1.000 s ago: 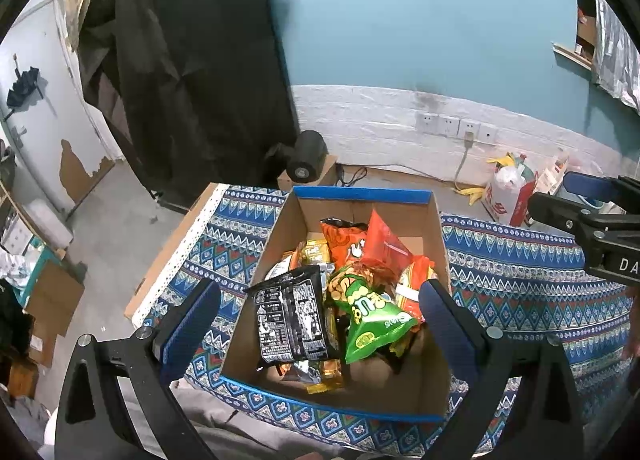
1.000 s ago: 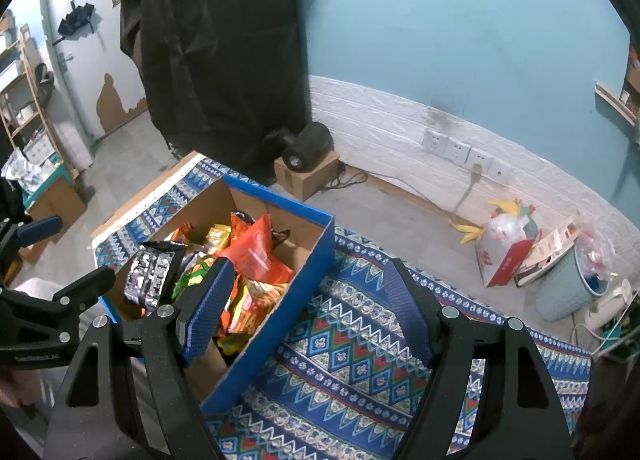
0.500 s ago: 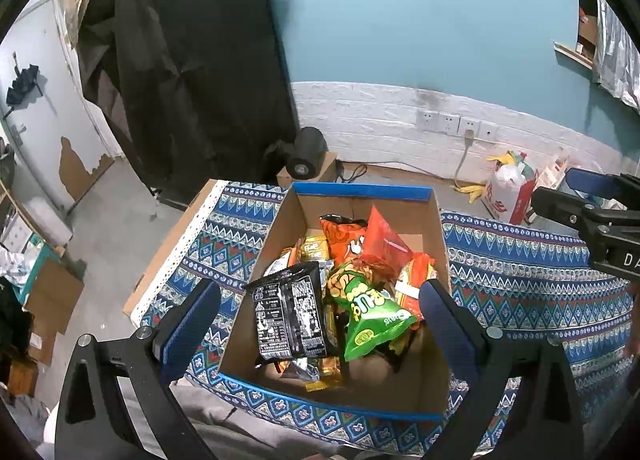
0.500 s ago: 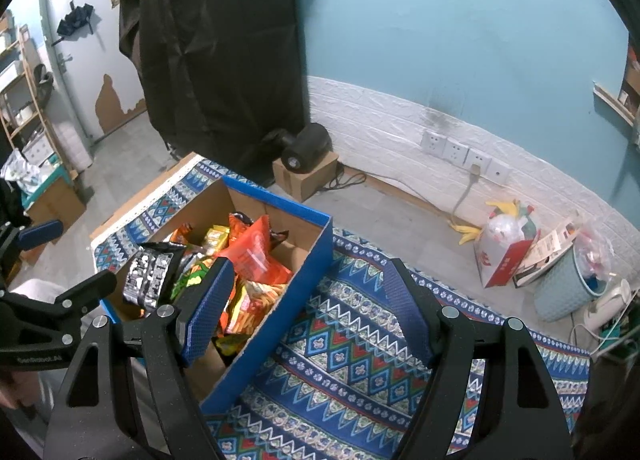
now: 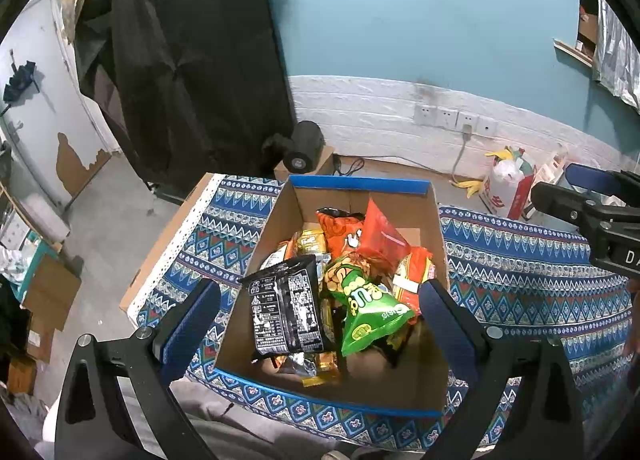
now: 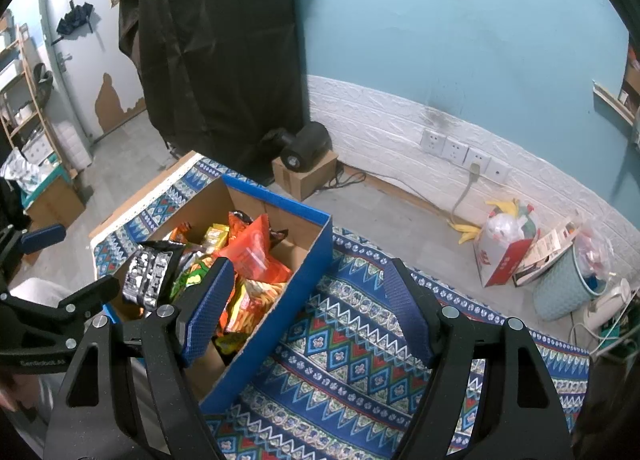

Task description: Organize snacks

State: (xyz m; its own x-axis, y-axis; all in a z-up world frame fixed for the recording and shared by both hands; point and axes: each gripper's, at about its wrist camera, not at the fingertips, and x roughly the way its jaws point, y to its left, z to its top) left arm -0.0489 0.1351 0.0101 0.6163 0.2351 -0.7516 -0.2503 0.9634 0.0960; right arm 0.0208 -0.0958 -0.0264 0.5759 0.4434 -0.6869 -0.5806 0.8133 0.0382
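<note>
Two hand-held grippers, left (image 5: 320,324) and right (image 6: 308,308), both spread, empty, above snack box (image 5: 360,182).

Both cameras ride above their own spread fingers, tilted down and facing the blue wall. The left wrist view looks straight into the box (image 5: 362,188) from near; the right wrist view sits further right, over the cloth (image 6: 360,360). Both share box, cloth and wall sockets (image 5: 456,118).
</note>
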